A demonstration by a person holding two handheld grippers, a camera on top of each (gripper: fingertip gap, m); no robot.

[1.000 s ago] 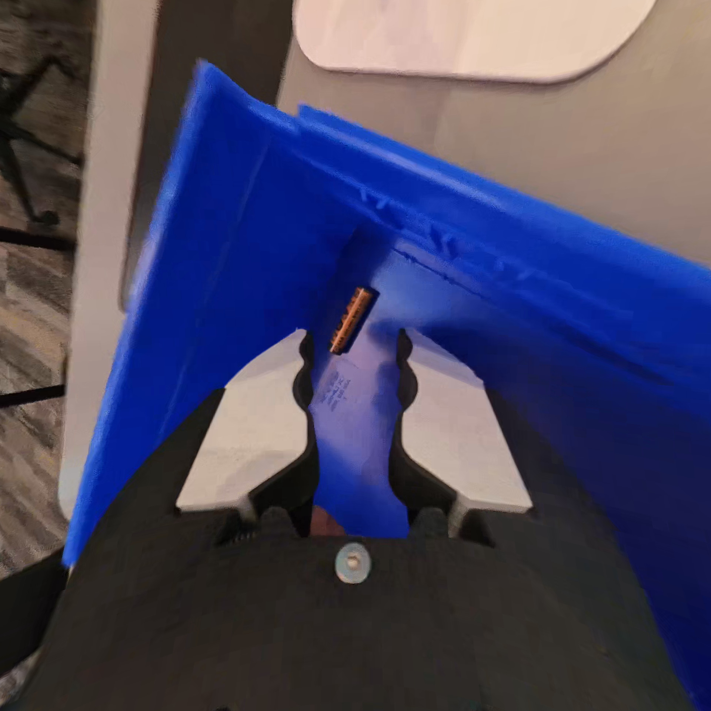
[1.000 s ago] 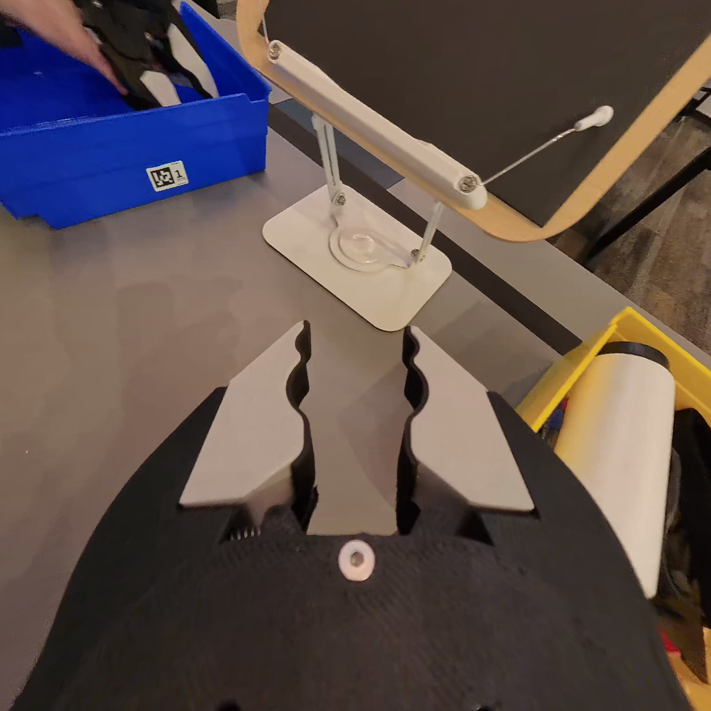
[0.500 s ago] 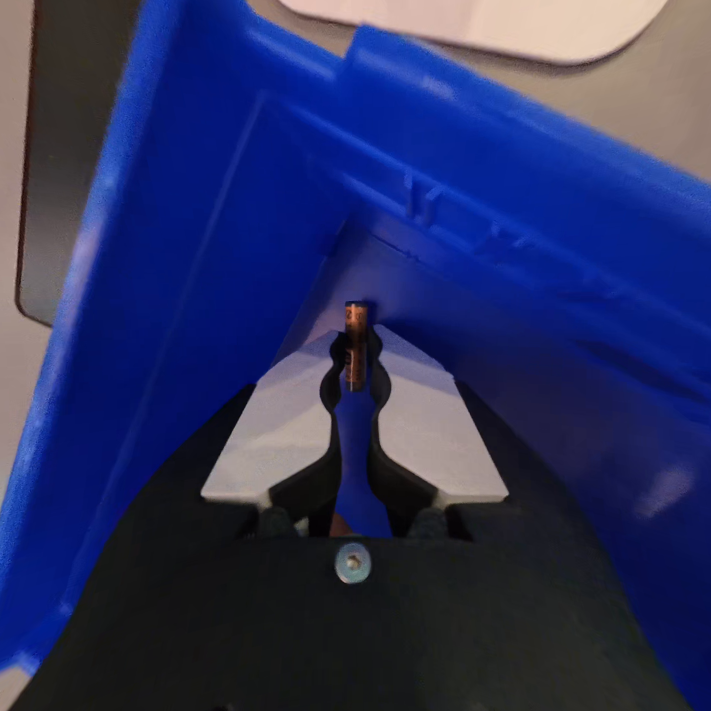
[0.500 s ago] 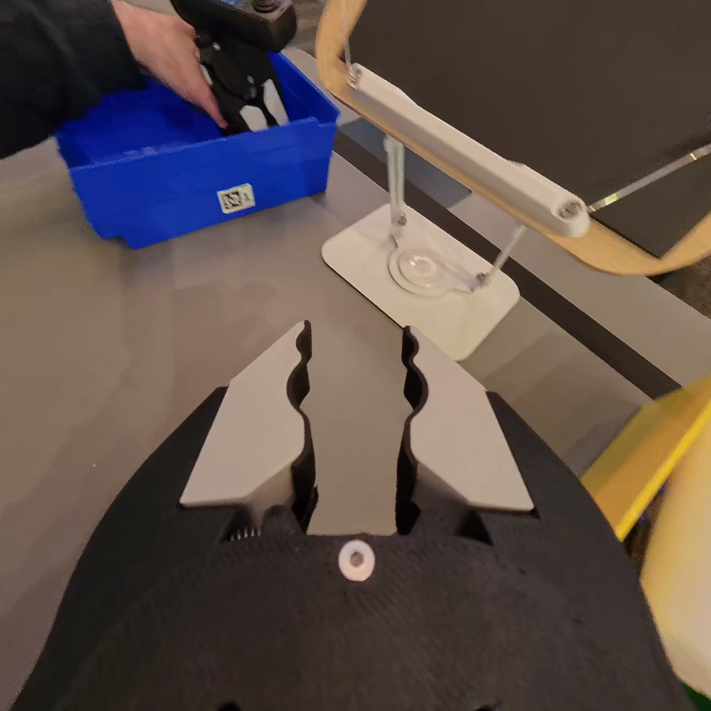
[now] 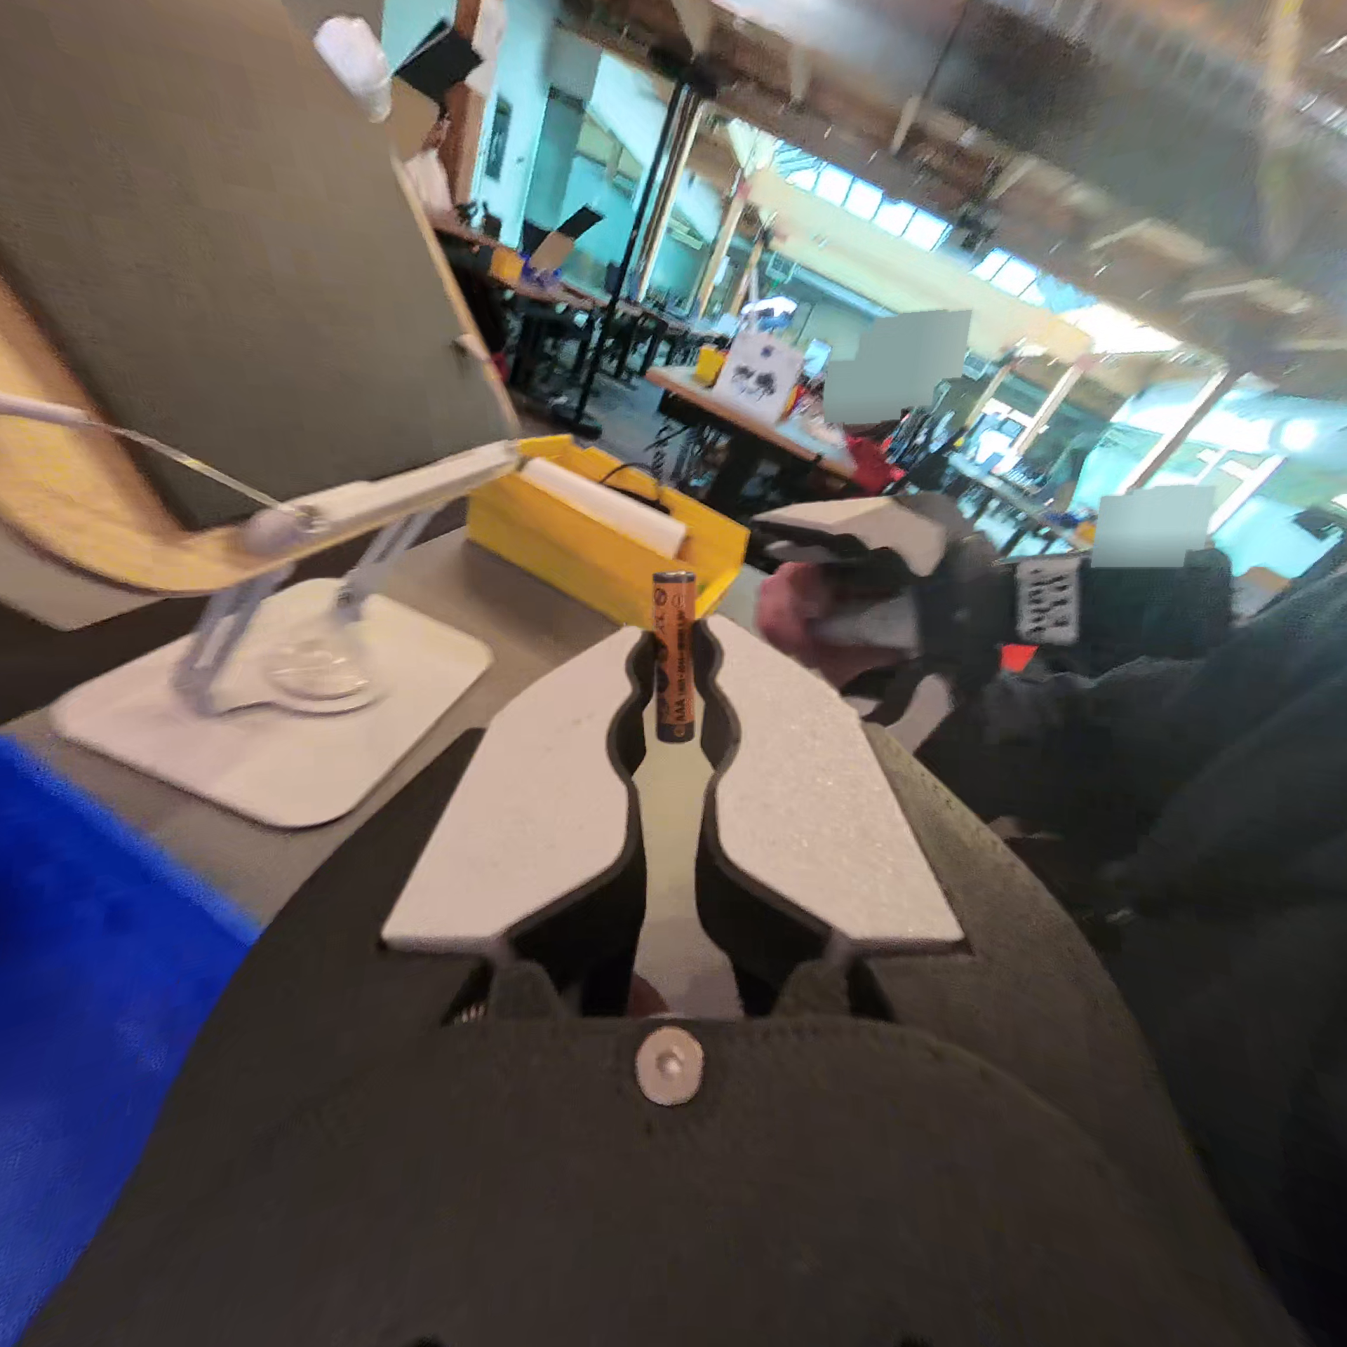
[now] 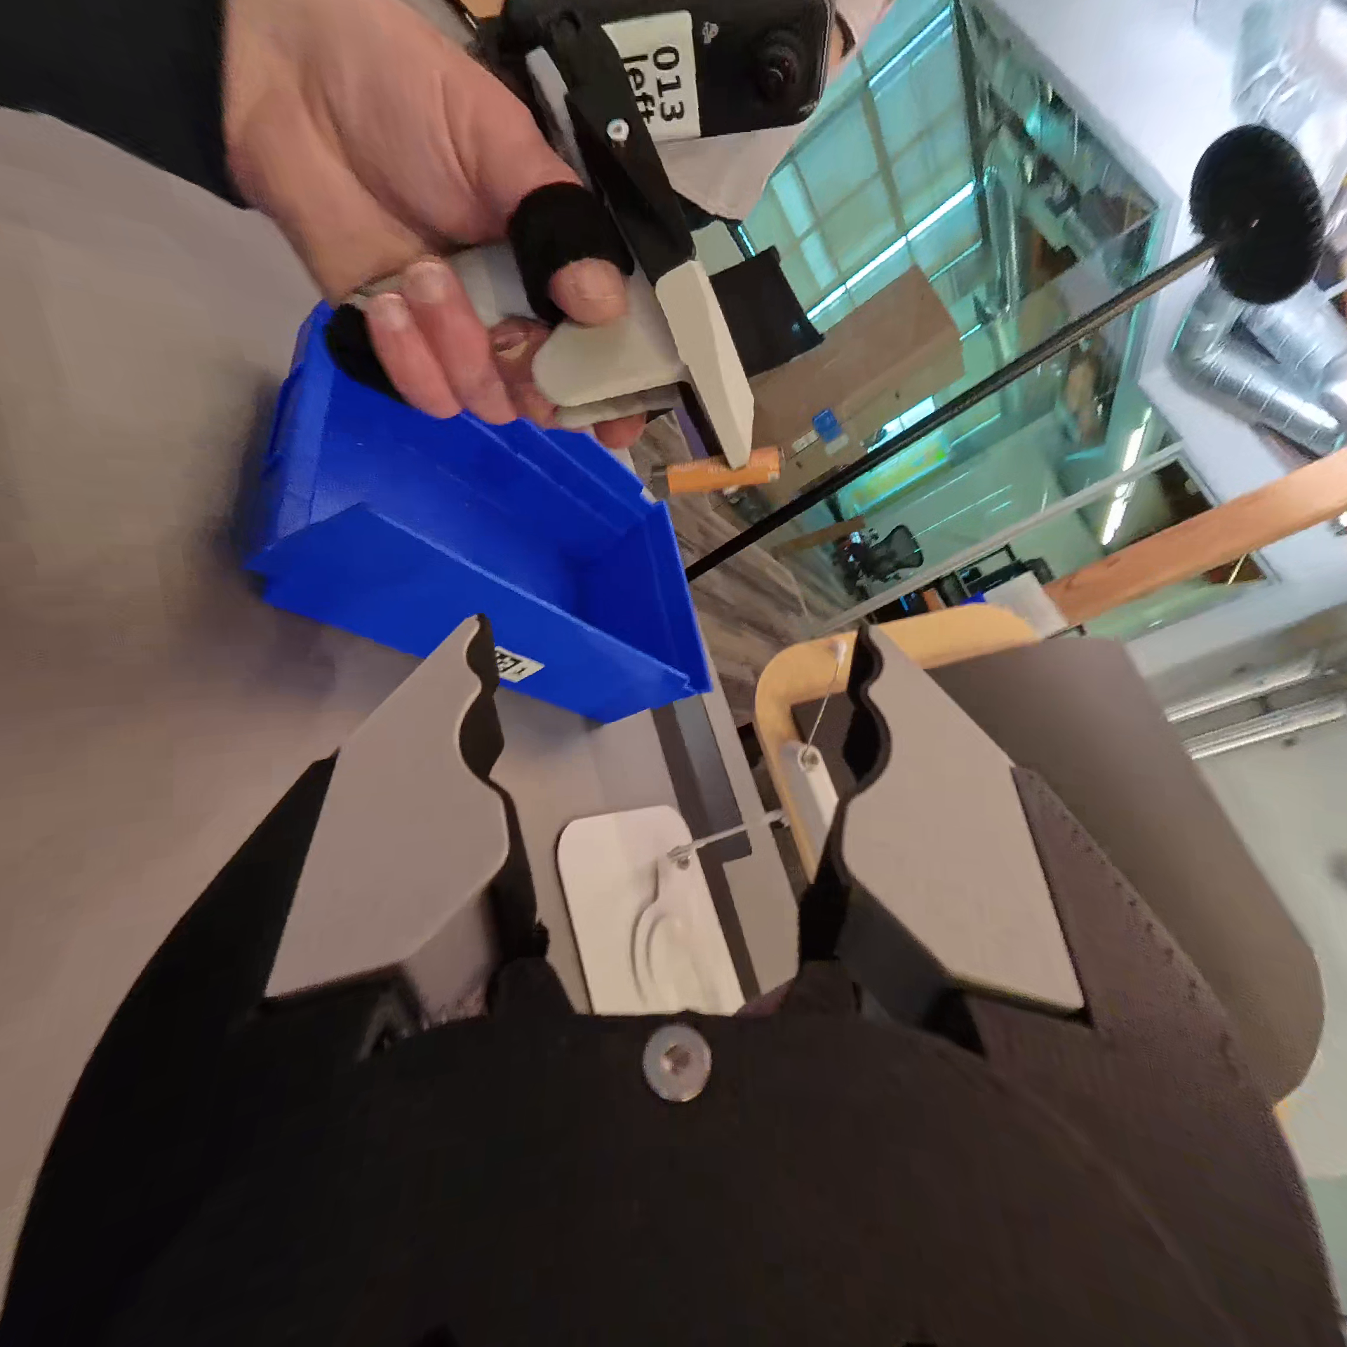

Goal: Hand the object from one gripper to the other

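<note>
Change: the left gripper (image 5: 674,641), a second ago down inside the blue bin (image 6: 466,525), is now lifted clear of it; the right gripper (image 6: 670,649) has spread wider and turned toward it.
Battery: the small orange battery (image 5: 674,656) sits at centre frame of the left wrist view, pinched near its middle, both ends free; in the right wrist view it shows above centre, off the table.
Left claw: pressed together on the battery.
Right claw: spread wide, empty, well apart from the battery.
Hand: a person's hand (image 6: 408,219) holds the left gripper, upper left of the right wrist view.
Surroundings: grey table (image 6: 109,510); white stand base (image 5: 277,721) centre left and yellow bin (image 5: 583,539) behind the battery in the left wrist view.
Progress: pick-up looks done; approach, the right claw's closing and the left's release remain.
</note>
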